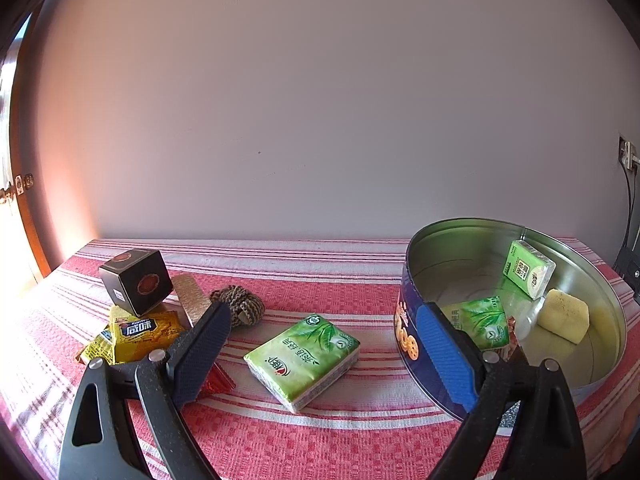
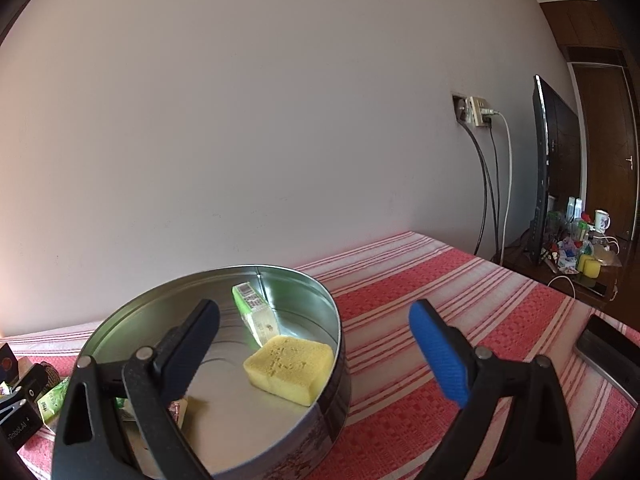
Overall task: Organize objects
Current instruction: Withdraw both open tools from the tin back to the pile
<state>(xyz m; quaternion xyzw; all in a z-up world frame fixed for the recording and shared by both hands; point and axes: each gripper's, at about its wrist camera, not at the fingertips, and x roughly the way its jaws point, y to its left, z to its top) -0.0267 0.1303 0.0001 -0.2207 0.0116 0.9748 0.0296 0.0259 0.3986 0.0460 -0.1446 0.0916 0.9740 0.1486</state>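
A round metal tin (image 1: 600, 280) stands on the red striped cloth, seen also in the right wrist view (image 2: 328, 300). Inside lie a yellow sponge (image 1: 564, 314) (image 2: 290, 368), an upright green tissue pack (image 1: 528, 274) (image 2: 256, 312) and another green pack (image 1: 480, 322). A green tissue pack (image 1: 302, 360) lies on the cloth between the fingers of my open left gripper (image 1: 324, 340), beyond the tips. Left of it are a yellow snack packet (image 1: 144, 334), a black cube box (image 1: 136, 280) and a coiled woven cord (image 1: 240, 304). My right gripper (image 2: 314, 334) is open and empty over the tin's right rim.
A gold flat box (image 1: 190, 296) lies behind the snack packet, a red wrapper (image 1: 216, 380) under the left finger. A wall runs close behind the table. A dark flat object (image 2: 608, 348) lies at the table's right edge. A monitor (image 2: 540, 168) and a cluttered side table stand further right.
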